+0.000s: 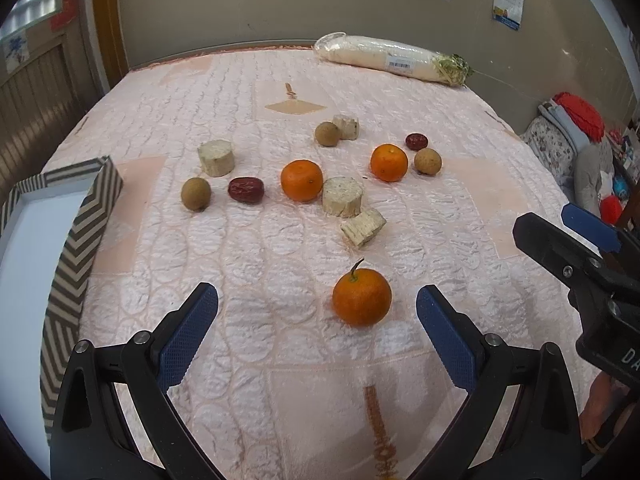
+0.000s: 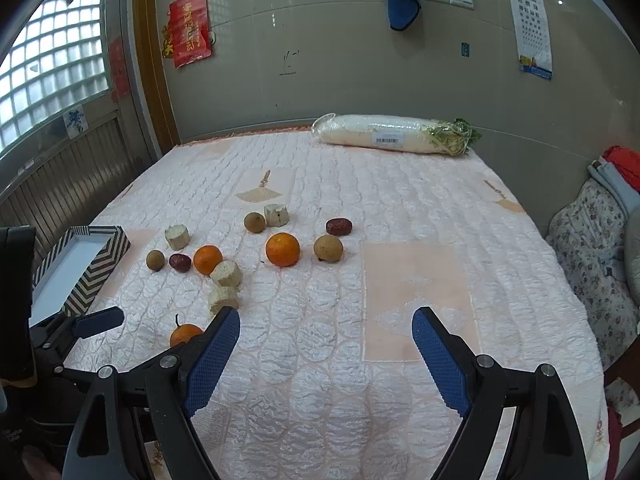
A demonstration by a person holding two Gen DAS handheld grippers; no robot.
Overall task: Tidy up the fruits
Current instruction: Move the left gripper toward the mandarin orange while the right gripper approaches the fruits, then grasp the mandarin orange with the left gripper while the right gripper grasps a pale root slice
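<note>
Fruits lie scattered on the pink quilted bed (image 1: pixel 280 360) ahead of both tongs. Far left of the left tongs (image 1: pixel 317 307), spread wide and holding nothing, sits a striped box (image 1: pixel 68 248). A stemmed orange (image 1: pixel 361 297) rests between their tips, nearer the right one. Further ahead lie two more oranges, brown fruits, red dates and pale chunks. The right tongs (image 2: pixel 326 330) are spread too, over bare quilt.

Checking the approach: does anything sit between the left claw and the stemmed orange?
Nothing visible does. The left claw is open, and the stemmed orange lies on bare quilt just ahead, toward its right finger.
</note>
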